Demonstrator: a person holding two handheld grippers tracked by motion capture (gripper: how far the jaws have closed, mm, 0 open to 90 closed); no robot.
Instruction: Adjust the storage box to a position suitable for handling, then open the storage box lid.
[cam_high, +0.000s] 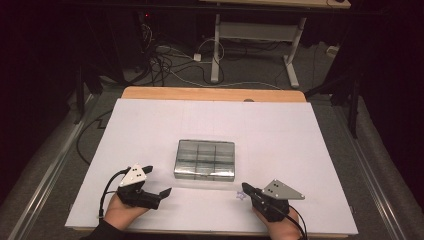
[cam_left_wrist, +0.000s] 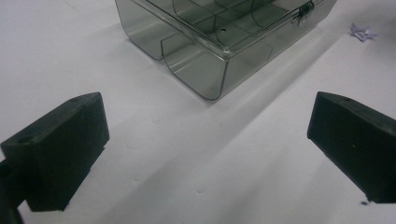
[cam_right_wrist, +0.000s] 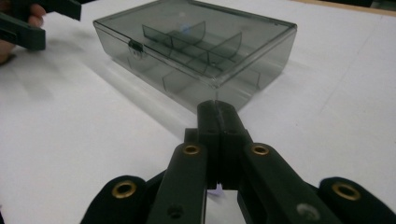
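Nearest the person, the left tongs rest on the white counter with jaws spread wide and nothing between them. The right tongs lie pressed tight together, a small purple star just beside their tip. Beyond both sits the closed smoky compartment box, mid-counter.

Quick count of what's on the table: one smoky clear plastic organizer box, lid shut, with six compartments inside as far as I can see, laid out three by two. One tiny purple star-shaped bit lying on the white sheet. Two handheld grippers, a left gripper and a right gripper, two black jaws apiece, one grey three-cornered plate each.
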